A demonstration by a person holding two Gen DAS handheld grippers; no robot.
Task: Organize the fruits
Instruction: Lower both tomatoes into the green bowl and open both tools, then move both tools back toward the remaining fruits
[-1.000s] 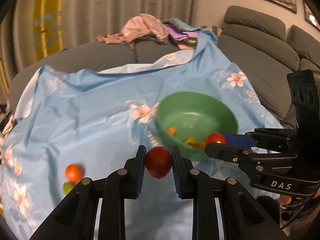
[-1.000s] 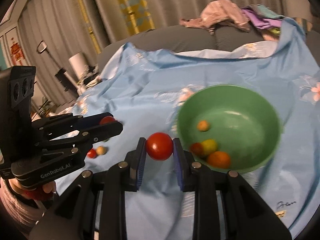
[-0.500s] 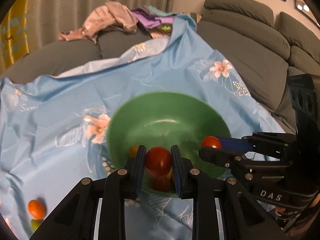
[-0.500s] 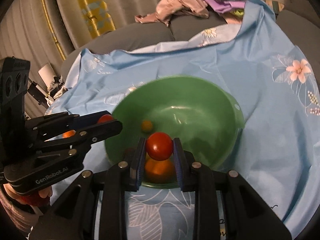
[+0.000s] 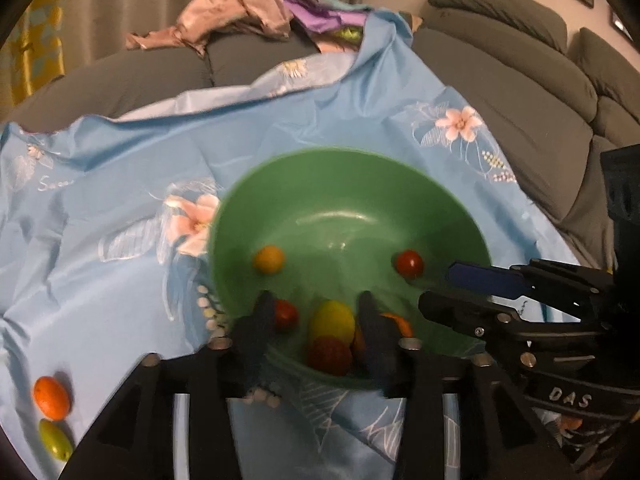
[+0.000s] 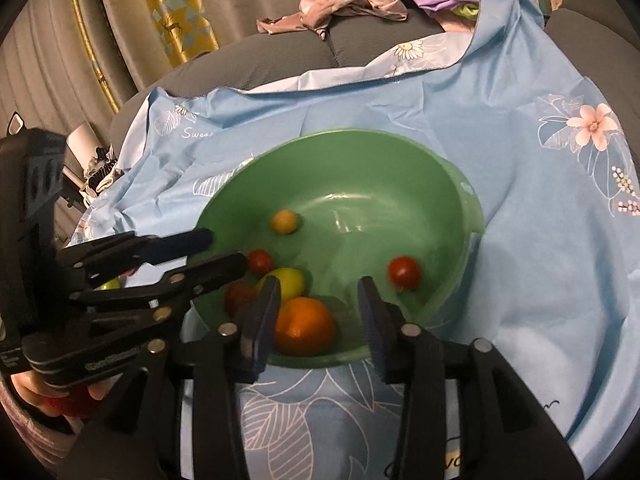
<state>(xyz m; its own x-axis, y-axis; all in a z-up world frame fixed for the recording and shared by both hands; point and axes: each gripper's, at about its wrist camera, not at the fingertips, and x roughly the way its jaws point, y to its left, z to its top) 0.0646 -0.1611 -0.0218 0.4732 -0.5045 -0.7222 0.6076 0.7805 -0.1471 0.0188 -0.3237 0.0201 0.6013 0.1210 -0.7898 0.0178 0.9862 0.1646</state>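
Observation:
A green bowl (image 5: 360, 200) (image 6: 360, 168) sits on a blue flowered cloth (image 5: 120, 280) and holds several small fruits. My left gripper (image 5: 318, 332) (image 6: 224, 249) hangs over the bowl's near-left rim; its jaws are opening and blurred, with nothing pressed between them. A red tomato (image 5: 329, 356) lies loose in the bowl just below them, by a lemon (image 5: 332, 320). My right gripper (image 6: 318, 316) (image 5: 440, 286) hangs over the near rim, its jaws opening too, nothing gripped. An orange (image 6: 304, 326) lies below them, and a red tomato (image 6: 404, 272) (image 5: 409, 263) sits farther right.
An orange fruit (image 5: 51, 398) and a yellow-green one (image 5: 56, 440) lie on the cloth at the far left. A grey sofa (image 5: 520, 128) surrounds the cloth, with a heap of clothes (image 5: 248, 12) at the back. Curtains hang behind.
Both grippers moved from beside the bowl to over it, each shut on a red tomato. Now both have opened and the tomatoes lie in the bowl.

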